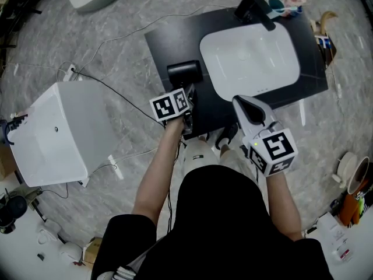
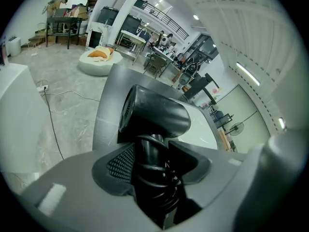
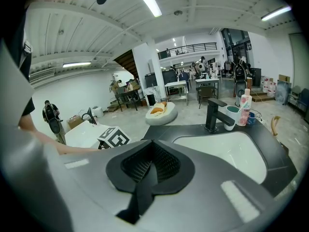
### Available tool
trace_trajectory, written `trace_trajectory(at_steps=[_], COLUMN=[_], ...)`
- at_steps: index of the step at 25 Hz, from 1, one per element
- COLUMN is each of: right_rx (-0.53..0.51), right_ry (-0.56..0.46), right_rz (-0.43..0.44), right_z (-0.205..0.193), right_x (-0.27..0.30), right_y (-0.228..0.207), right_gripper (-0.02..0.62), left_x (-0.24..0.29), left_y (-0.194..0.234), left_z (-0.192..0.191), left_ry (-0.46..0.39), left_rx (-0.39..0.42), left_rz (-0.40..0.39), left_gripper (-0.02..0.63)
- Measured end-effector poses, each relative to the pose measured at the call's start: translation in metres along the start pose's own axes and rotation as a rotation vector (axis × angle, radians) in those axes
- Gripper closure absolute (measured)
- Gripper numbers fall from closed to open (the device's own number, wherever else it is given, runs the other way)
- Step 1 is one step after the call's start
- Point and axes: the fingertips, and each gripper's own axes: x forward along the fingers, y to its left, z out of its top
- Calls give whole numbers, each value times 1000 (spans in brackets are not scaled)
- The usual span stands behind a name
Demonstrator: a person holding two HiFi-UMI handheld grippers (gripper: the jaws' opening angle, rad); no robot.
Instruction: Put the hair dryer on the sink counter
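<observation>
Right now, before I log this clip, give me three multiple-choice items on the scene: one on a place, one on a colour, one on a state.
1. Where is the hair dryer?
A. Over the dark counter, left of the white basin
B. Inside the basin
C. In the right claw

2. What colour is the faucet?
A. White
B. Black
C. Gold

3. What state is the right claw in?
A. Wide open
B. Shut on the hair dryer
C. Shut, with nothing in it

Answers:
1 A: the head view shows it over the counter beside the basin, its handle gripped in the left claw.
2 B: the faucet at the basin's far edge is black.
3 C: the right gripper view shows its jaws meeting with nothing between them.
</observation>
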Motion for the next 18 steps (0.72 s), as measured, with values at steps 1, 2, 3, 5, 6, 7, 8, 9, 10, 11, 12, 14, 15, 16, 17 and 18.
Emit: trace_trajectory(at_steps=[1,2,3,5,6,7,8,9,10,11,12,14,15,16,17,18], right_rx=[0,1,1,1,1,2,2,3,4,5,5,6,7,8,10,12], right_ry=[0,1,1,3,4,4,3,2,0,0,0,1,0,-1,-2,-3], right_rz=[1,1,1,2,2,2,1,1,1,1,1,1,0,-2,-4,-6], right_z=[0,0,-1,-1,-2,-2,-2,-2,-3,-3,-3,-5,-5,-5,-6,-6], right_x=[0,0,0,0,-1,-1,-1,-2,-2,-2,-2,-2,-3,-3,-3,-4], right_y=[0,0,0,1,2,3,3,3,3,3,4,6,7,7,8,8], right_gripper=[584,584,584,584,584,584,584,584,584,584,584,584,584,584,584,584], left_x=[1,1,1,0,-1,-1,0,0,0,-1,-2,-4,-4,-4,-5,-5], left_y=[0,-1,-1,-1,0,0,0,0,-1,-1,-1,-1,-1,-2,-2,-2], left_z=[-1,-1,-1,-2,-2,-2,-2,-2,-2,-1,0,1,1,1,2,2], left_ry=[2,3,2,1,2,4,7,9,9,6,0,-12,-14,-16,-17,-19], left_rx=[-4,-8,-12,-17,-18,-19,-20,-23,-27,-31,-35,-39,-38,-35,-32,-29], left_rz=[-2,-5,-8,-10,-9,-8,-7,-9,-11,-16,-21,-29,-31,-32,-31,-31], left_gripper=[388,388,388,388,388,387,387,386,385,385,385,383,378,377,377,376])
